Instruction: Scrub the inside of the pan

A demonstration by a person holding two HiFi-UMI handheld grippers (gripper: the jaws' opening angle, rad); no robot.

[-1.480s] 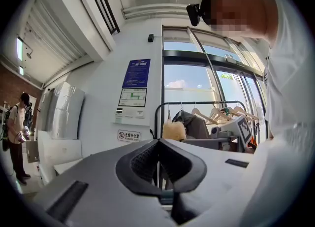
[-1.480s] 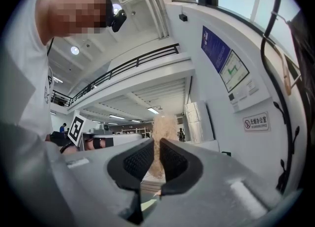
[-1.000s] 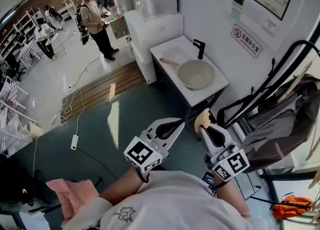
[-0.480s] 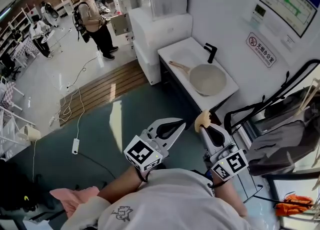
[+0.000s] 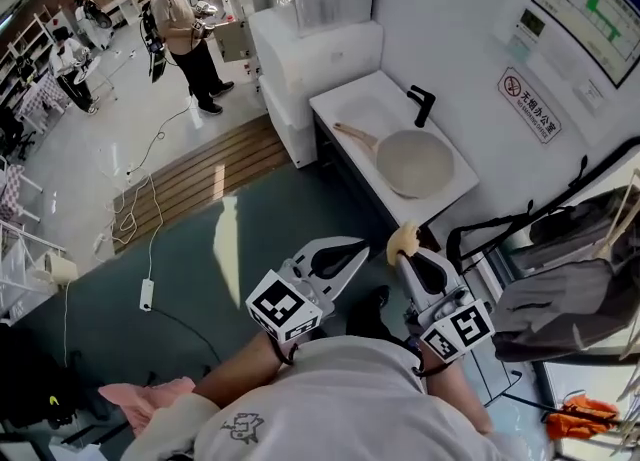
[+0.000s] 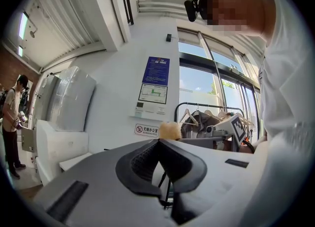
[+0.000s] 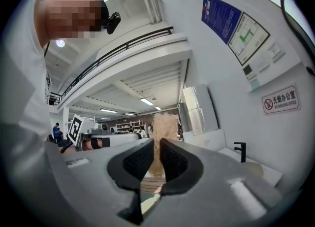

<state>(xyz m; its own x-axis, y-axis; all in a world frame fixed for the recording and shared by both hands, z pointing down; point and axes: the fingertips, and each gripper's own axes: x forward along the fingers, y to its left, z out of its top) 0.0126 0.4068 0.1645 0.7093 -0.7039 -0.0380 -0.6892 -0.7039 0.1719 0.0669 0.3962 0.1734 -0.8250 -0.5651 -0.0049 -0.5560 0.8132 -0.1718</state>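
We count one pan (image 5: 418, 163). It sits open side up on the near right end of the white worktop (image 5: 345, 99), just beside the one black tap (image 5: 424, 105). Its long axis runs along the worktop, with the pale handle pointing to the far left and the round bowl at the near right.

There are two grippers, both held level, nearer to us and well apart from the pan. The right gripper (image 5: 404, 255) has its jaws closed on the one tan scrubber (image 5: 404, 238), which sticks out past the jaw tips. In the right gripper view we see it squeezed between the black pads (image 7: 139, 161). The left gripper (image 5: 360, 247), just to its left, has its jaws pressed shut against each other.

One person (image 5: 185, 29) stands well off at the far left.
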